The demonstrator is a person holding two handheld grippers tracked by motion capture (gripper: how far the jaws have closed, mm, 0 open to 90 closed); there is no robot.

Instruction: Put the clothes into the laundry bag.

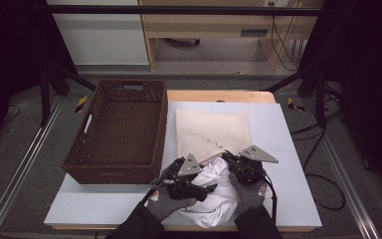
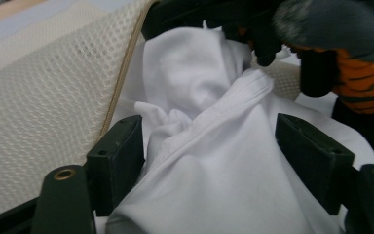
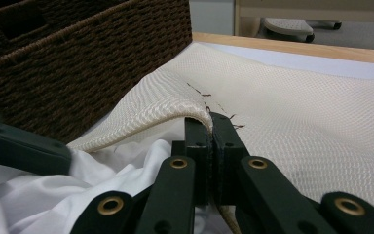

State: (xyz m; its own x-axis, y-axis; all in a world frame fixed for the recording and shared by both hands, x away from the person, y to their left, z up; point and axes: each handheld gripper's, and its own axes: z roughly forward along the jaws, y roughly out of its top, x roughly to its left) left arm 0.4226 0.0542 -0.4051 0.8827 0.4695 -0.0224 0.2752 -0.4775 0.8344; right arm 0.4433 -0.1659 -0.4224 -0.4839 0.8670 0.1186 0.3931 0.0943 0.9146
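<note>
White garment (image 1: pixel 213 191), crumpled, lies at the near edge of the table (image 1: pixel 288 164), partly under the lifted mouth of a cream mesh laundry bag (image 1: pixel 214 130). Right gripper (image 3: pixel 209 127) has its jaws clenched on the bag's hem & holds it up. Left gripper (image 2: pixel 209 161) jaws are spread wide w/ cloth between them, not yet pinching. We judge the garment light, soft, limp, approx. no stiffness: it will sag & slip if taken by one thin layer. Better to take a thick bunched fold near its middle. Brown wicker basket (image 1: pixel 117 130) stands beside the bag, apart from the garment.
</note>
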